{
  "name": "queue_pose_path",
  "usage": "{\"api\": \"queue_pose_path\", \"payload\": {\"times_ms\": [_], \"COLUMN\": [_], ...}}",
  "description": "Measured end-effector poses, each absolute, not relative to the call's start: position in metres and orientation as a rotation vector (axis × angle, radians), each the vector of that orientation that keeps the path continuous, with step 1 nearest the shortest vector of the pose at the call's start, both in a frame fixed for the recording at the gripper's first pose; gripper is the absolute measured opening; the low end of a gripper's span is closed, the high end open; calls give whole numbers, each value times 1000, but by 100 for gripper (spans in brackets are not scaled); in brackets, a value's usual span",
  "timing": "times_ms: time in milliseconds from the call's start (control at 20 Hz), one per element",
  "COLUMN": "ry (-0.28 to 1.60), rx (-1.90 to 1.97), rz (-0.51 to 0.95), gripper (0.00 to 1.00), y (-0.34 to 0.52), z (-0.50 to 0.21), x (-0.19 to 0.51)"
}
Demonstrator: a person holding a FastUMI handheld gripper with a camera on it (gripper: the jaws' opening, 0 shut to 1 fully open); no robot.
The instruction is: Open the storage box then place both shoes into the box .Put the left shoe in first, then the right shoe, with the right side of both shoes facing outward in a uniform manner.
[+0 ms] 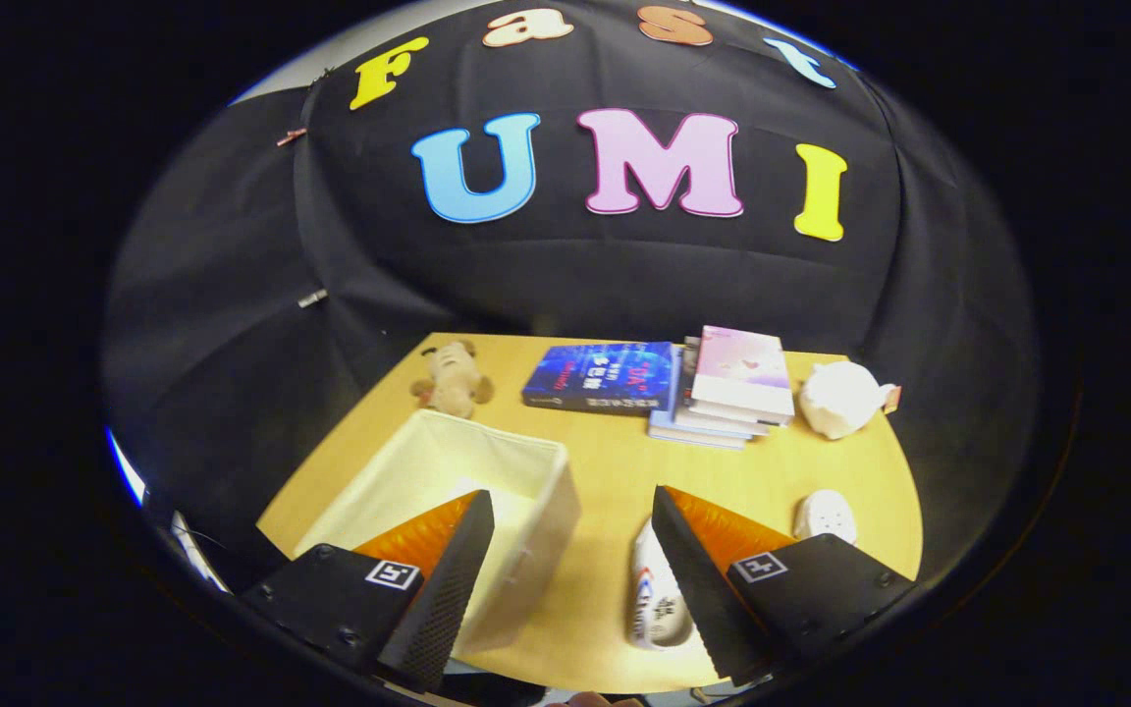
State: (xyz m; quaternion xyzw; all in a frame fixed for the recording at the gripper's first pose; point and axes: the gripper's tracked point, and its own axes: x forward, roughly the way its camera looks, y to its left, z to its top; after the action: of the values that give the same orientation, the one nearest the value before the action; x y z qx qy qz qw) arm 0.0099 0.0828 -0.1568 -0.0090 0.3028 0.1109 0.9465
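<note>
Hovering above the near part of the tabletop [615, 462], we hold the gripper [573, 579] with its fingers spread wide and nothing between them except bare wood. The storage box [516, 491], a cream fabric bin, stands just ahead of the left finger [448, 579] and partly under it. Its top is open and we see no lid on it, so we judge the opening step as done; the inside looks empty as far as it shows.

One white shoe [652, 599] lies against the inner side of the right finger [698, 579], partly hidden by it. The second shoe [826, 516] lies beyond the right finger, near the tabletop's edge. Which one is the left shoe we cannot tell from here.

The step in hand seems to be the picking of the first shoe. The next move calls for shifting the fingers to the right, so that they stand on both sides of the nearer shoe, then closing.

Further away lie a plush toy [453, 378], a blue book [600, 378], a stack of books [732, 388] and a white soft toy [840, 398]; they are well apart from our path. Only the box wall stands close to the left finger.
</note>
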Motion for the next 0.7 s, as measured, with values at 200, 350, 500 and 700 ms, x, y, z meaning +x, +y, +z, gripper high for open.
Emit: {"api": "queue_pose_path", "payload": {"times_ms": [200,350,500,700], "ry": [661,733,814,935], "rx": [-187,-249,-233,-187], "rz": [158,146,135,159], "gripper": [99,98,98,98], "y": [21,-8,-26,-36], "z": [-201,-241,-278,-324], "x": [4,-2,-7,-14]}}
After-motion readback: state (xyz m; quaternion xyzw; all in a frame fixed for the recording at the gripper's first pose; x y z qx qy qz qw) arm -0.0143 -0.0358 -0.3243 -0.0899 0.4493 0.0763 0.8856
